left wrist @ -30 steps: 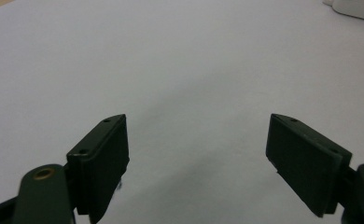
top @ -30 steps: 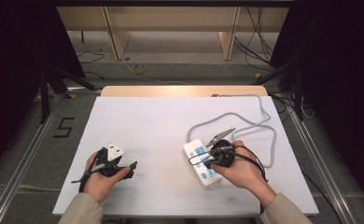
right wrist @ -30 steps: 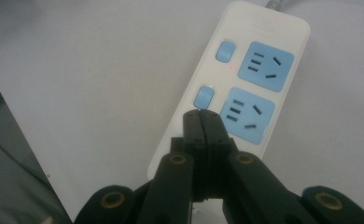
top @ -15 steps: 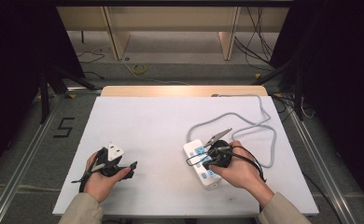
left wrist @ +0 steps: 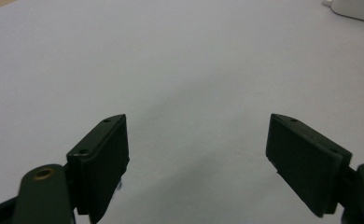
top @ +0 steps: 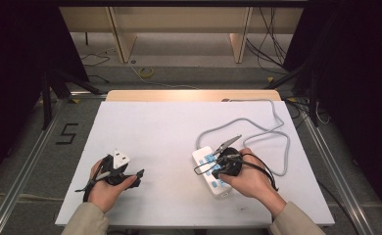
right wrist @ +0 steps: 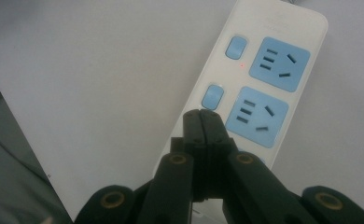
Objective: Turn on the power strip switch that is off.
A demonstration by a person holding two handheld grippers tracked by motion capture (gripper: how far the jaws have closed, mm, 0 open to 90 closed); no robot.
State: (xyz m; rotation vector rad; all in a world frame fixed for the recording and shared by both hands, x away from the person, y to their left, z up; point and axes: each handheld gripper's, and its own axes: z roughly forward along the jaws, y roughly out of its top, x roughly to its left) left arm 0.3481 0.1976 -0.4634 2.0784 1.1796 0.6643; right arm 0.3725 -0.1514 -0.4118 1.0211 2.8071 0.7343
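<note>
A white power strip with blue sockets lies on the white table at the right, and its grey cable loops behind it. My right gripper hovers over the strip with its jaws shut and nothing between them. In the right gripper view the shut tips sit just below a blue switch button on the power strip; whether they touch the strip I cannot tell. My left gripper rests near the front left, open and empty, pointing across bare table.
The cable runs off the table's far right edge. Beyond the table stand wooden shelf legs and loose floor cables. A corner of the strip shows far off in the left gripper view.
</note>
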